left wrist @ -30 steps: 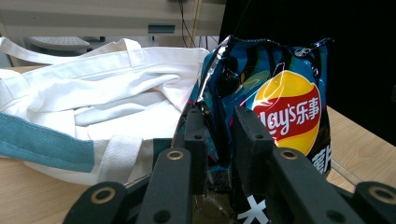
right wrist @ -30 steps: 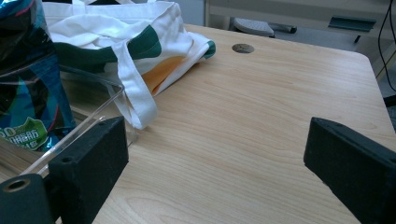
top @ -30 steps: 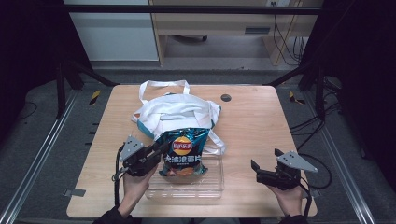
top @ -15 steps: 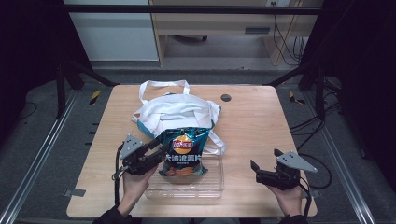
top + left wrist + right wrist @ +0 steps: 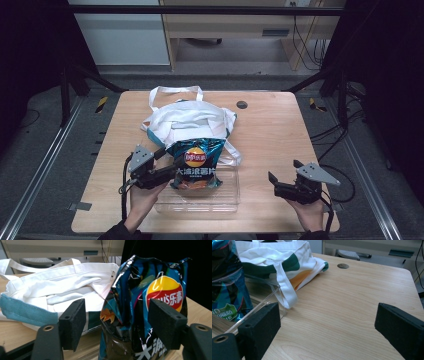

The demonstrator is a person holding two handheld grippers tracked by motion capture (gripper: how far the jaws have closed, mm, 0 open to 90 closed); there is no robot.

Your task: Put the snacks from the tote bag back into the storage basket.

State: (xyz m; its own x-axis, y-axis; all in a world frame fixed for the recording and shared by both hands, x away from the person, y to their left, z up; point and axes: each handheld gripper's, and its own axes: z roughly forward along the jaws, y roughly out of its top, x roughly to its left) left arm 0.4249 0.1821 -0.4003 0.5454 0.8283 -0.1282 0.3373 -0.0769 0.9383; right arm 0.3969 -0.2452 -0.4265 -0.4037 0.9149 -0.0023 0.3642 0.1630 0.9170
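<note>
Wooden table [image 5: 270,145] under a dark frame, grey floor and a pale cabinet beyond the far edge. A small dark disc [image 5: 242,104] sat in the tabletop toward 12 o'clock.

The white tote bag [image 5: 187,122] lay slumped near the middle of the table, teal trim along its edge, handles sprawled. Just on my side of it sat a clear plastic tray [image 5: 220,200]. The blue chip bag [image 5: 194,165] stood tilted, its foot in the tray and its top leaning toward the tote at 12 o'clock.

My left gripper [image 5: 167,170] was at the chip bag's 9 o'clock side. In the left gripper view the jaws stood wide apart; the chip bag [image 5: 150,305] filled much of the gap and ran close along one pad [image 5: 166,326], while the other pad [image 5: 73,322] was clear of it. Whether that near pad actually pressed the foil, I could not tell. No firm grip either way.

My right gripper [image 5: 290,189] rested at 3 o'clock of the tray, well apart from everything, jaws spread and empty. Its view showed bare wood ahead, with the tote's strap [image 5: 287,293] and the tray's corner [image 5: 273,296] off at 10 o'clock.

My judgement: the step was taking hold of the chip bag to move it into the tote. Next called for closing the left jaws squarely on the crinkly upper part without crushing it, and the right gripper probably had to lift the tote's mouth open.
</note>
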